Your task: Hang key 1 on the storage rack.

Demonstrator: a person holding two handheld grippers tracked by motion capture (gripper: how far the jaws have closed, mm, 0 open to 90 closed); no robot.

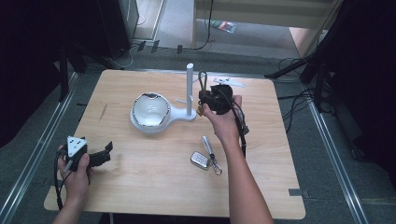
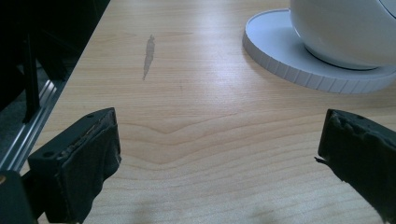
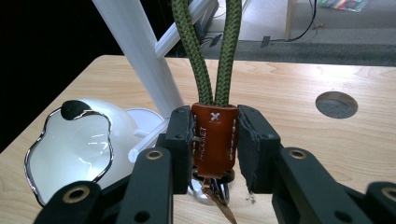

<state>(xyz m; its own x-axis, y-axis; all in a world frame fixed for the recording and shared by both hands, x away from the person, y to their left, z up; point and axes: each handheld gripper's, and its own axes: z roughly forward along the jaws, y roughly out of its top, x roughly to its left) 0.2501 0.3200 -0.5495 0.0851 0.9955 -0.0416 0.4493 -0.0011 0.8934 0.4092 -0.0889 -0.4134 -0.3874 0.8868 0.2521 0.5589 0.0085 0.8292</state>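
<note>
Room: dark surround, grey floor w/ cables, metal rails either side of worktop.
Worktop (image 1: 154,186): pale wood, rounded corners, faint dark streak near left edge; round grey hole seen in right gripper view.
Stand (image 1: 189,88): white post w/ side pegs on a white base, touching a white bowl (image 1: 149,111) w/ wavy chrome rim.
Right tool (image 1: 205,103): nearly closed, pads clamped on brown leather tab (image 3: 215,140) of a green cord loop (image 3: 205,56), metal clips hanging below; held up just beside the post.
Left tool (image 1: 108,151): wide apart, nothing between pads, resting low at front-left, well apart from the stand.
Car key fob (image 1: 200,160): on worktop w/ small clip (image 1: 212,154), near right forearm.
Risk: loop is narrow & floppy, prob misses or slides off a peg; tab could slip from pads; nudging the post may tip the stand or rattle the bowl.
</note>
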